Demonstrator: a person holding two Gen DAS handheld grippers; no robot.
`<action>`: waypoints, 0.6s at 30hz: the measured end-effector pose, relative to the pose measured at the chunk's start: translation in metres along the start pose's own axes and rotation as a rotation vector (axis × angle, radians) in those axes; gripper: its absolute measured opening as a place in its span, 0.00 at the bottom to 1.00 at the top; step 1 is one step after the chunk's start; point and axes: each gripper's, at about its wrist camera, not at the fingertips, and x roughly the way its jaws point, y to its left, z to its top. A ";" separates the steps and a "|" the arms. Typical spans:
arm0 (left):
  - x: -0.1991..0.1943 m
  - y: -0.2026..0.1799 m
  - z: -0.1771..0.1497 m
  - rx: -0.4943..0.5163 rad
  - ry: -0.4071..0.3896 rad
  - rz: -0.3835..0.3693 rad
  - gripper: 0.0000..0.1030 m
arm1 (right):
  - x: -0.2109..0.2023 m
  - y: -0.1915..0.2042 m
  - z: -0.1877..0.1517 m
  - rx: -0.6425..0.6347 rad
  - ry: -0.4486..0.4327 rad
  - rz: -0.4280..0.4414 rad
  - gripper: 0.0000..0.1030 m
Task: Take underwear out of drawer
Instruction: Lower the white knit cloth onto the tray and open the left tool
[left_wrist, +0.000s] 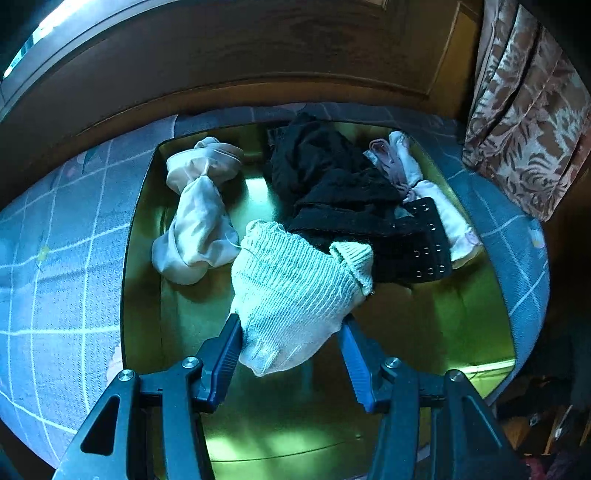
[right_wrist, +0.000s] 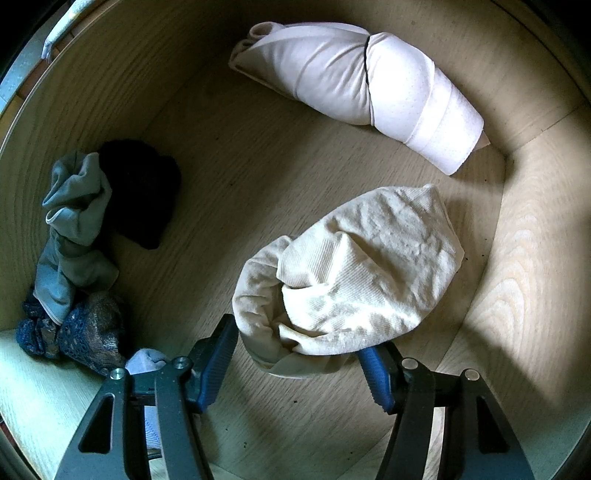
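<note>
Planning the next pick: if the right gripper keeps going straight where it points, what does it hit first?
The cream garment: it already sits between the right gripper's fingers. Behind that is the drawer floor, though depth is hard to judge in this fisheye view.

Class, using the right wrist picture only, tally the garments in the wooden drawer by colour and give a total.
Pink roll: 1
Cream: 1
Grey: 1
Black: 1
Blue lace: 1
White: 1
Total: 6
</note>
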 end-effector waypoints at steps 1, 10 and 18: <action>0.000 0.001 0.000 -0.001 0.002 -0.001 0.52 | 0.001 -0.001 0.000 -0.002 0.000 0.000 0.63; 0.009 0.009 0.017 -0.034 0.004 0.009 0.52 | 0.001 -0.001 0.000 -0.002 0.000 0.001 0.63; 0.022 0.010 0.009 -0.015 0.053 0.011 0.52 | 0.001 0.000 0.000 -0.005 0.001 0.001 0.63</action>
